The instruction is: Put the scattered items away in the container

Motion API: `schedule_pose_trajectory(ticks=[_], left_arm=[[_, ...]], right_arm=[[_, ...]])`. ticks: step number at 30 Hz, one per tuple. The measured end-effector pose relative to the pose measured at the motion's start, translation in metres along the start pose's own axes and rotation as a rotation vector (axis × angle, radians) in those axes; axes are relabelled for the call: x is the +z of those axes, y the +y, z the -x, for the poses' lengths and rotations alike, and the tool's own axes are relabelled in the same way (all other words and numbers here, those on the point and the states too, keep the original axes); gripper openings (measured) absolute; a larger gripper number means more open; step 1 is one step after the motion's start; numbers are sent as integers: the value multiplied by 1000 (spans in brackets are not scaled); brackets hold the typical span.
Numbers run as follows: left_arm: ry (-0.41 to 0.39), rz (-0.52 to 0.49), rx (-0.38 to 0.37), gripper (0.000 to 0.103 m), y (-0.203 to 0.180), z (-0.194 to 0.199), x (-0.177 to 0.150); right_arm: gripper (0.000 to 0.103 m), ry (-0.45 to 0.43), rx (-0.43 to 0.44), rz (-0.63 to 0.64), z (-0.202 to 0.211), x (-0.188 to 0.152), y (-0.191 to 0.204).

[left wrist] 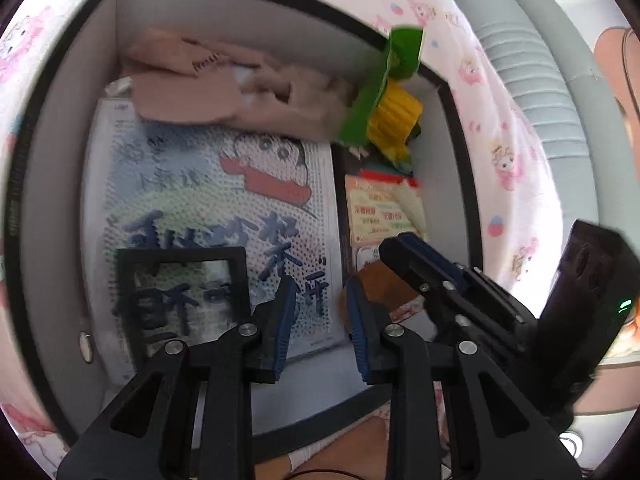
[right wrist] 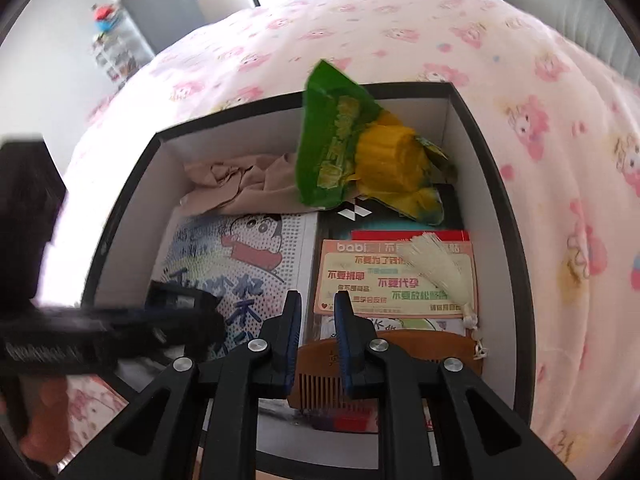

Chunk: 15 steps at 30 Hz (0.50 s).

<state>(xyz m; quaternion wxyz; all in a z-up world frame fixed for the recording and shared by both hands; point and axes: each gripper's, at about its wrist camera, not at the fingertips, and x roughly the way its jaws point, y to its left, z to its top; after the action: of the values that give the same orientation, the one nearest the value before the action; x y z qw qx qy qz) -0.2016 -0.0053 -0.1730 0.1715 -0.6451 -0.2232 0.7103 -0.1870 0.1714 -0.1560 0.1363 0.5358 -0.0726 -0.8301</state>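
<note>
A green-and-yellow snack packet (right wrist: 352,160) leans on beige cloth (right wrist: 240,184) inside the box (right wrist: 500,200).

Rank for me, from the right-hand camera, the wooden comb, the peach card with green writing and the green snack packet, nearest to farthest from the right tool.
1. Wooden comb: right at the tips of the right tool, at the box's near end.
2. Peach card: just beyond the comb, mid-box, under a cream tassel.
3. Green snack packet: farthest, by the far wall.
</note>
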Motion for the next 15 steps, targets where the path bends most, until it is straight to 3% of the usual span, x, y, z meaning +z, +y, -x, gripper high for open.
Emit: schedule_pose_trajectory(ticks=[3, 6, 8, 10, 13, 15], left_arm=[[-4, 5, 149, 25, 1, -6, -1], [-5, 43, 161, 25, 11, 2, -4], [-7, 23, 221, 24, 11, 7, -5], [-19, 19, 213, 25, 9, 14, -4], [-98, 9, 136, 28, 3, 31, 3], [-131, 9, 156, 30, 0, 34, 9]], right_arm=[[14, 24, 84, -13, -5, 0, 3], [14, 40, 90, 9, -10, -2, 15], [14, 55, 73, 17, -14, -4, 19], [14, 70, 64, 16, -17, -7, 19], [14, 83, 75, 32, -21, -9, 32], [14, 77, 81, 48, -22, -9, 36]])
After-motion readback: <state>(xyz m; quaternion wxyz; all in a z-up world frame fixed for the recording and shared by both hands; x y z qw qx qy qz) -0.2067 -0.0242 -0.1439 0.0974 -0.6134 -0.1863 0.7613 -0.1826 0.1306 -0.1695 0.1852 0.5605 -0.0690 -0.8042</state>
